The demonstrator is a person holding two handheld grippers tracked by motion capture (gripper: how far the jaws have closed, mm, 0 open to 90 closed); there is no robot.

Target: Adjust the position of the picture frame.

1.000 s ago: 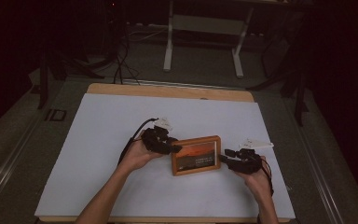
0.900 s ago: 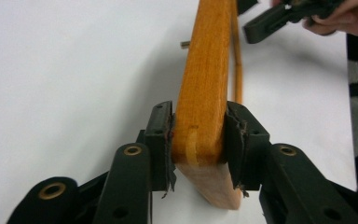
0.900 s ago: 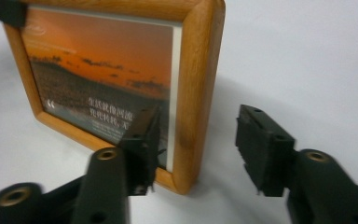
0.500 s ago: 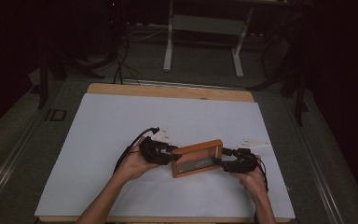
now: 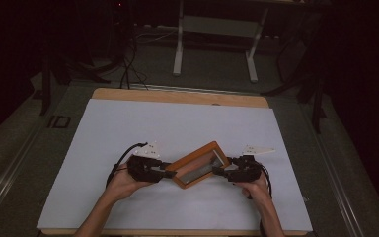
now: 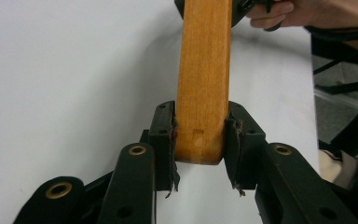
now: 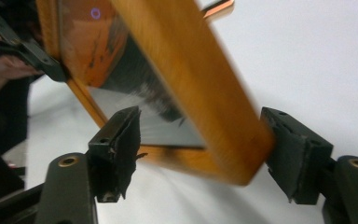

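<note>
From my remote seat this reads as a lab or recording studio — a wooden desk (image 5: pixel 180 96) covered by a white sheet (image 5: pixel 177 133) stands on grey carpet, dark all round. At the frame's top, a white metal stand (image 5: pixel 214 37) and loose cables (image 5: pixel 128 64) — test-bench clutter.

surface: wooden table (image 5: pixel 128 94) | on it: white sheet (image 5: pixel 143 128), covering most

open white table cover (image 5: pixel 128 128) to the far side and both flanks, free for passing. across the near middle, blocked by wooden picture frame (image 5: pixel 198 164) slanting between left gripper (image 5: pixel 169 173) and right gripper (image 5: pixel 218 171).
</note>
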